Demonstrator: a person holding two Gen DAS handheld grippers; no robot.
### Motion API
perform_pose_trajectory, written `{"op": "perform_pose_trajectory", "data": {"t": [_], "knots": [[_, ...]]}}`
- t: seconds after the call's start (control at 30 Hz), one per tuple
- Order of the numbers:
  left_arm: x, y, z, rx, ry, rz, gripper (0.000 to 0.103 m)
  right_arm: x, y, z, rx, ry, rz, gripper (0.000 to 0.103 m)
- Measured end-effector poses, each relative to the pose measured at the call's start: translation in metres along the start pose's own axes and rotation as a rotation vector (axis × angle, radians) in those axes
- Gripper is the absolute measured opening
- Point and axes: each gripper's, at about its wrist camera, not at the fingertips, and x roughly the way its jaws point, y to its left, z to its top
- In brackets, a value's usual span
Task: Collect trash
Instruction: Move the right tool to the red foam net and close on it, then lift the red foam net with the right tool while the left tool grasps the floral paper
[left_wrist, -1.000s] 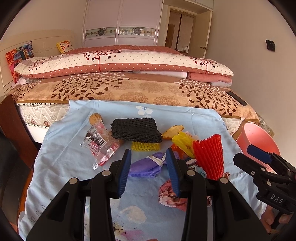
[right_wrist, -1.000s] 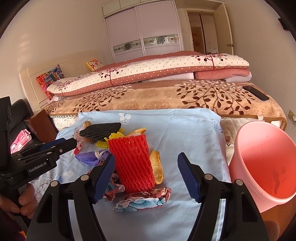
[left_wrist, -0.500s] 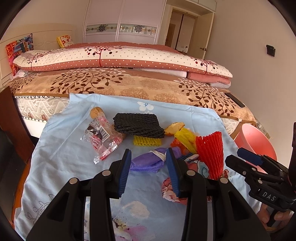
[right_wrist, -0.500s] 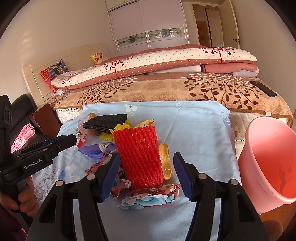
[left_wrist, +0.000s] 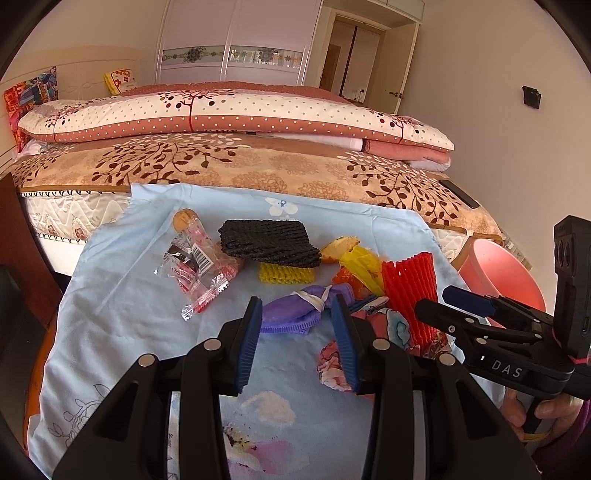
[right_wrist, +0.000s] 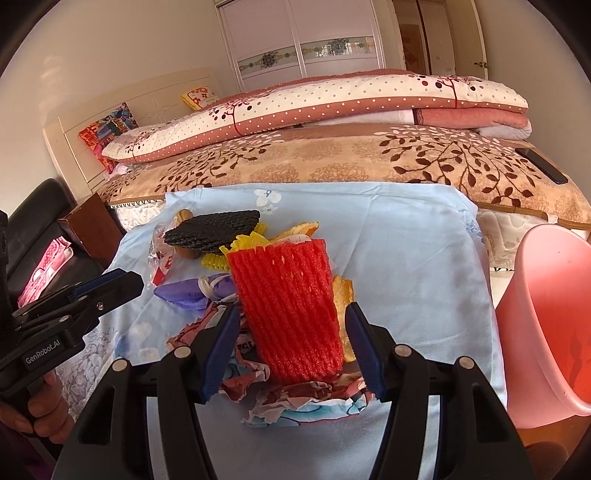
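Jaws of right gripper (right_wrist: 291, 328) spread around red foam net (right_wrist: 288, 306), left gripper (left_wrist: 297, 326) jaws spread near purple bag (left_wrist: 299, 310), pink bin (right_wrist: 550, 314) beside desk.

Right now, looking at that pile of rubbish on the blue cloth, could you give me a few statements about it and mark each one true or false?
1. The right hand-held gripper is open, its fingers on either side of the red foam net. True.
2. The left hand-held gripper is shut on the black foam net. False: it is open, pointing at the purple cloth; the black net lies beyond, untouched.
3. The pink bucket stands to the right of the blue cloth. True.
4. The pink bucket holds the yellow foam net. False: that net lies on the cloth.
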Motion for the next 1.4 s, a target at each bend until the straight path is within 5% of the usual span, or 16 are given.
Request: {"op": "perform_pose_trajectory", "data": {"t": [0.2,0.57,1.03,1.4], "knots": [[0.001,-0.003,-0.002,0.013,0.012,-0.018,0.04,0.007,0.002,0.002,-0.023,0.024,-0.01,0.056],[0.005,-0.014,-0.006,0.051,0.06,-0.102,0.04,0.013,-0.005,0.0,0.013,0.06,0.022,0.014],[0.016,-0.041,-0.012,0.16,0.113,-0.165,0.04,-0.015,-0.02,0.003,0.079,-0.002,0.029,0.012],[0.042,-0.06,-0.017,0.235,0.178,-0.129,0.04,-0.028,-0.024,0.001,0.063,-0.024,0.007,0.012]]}}
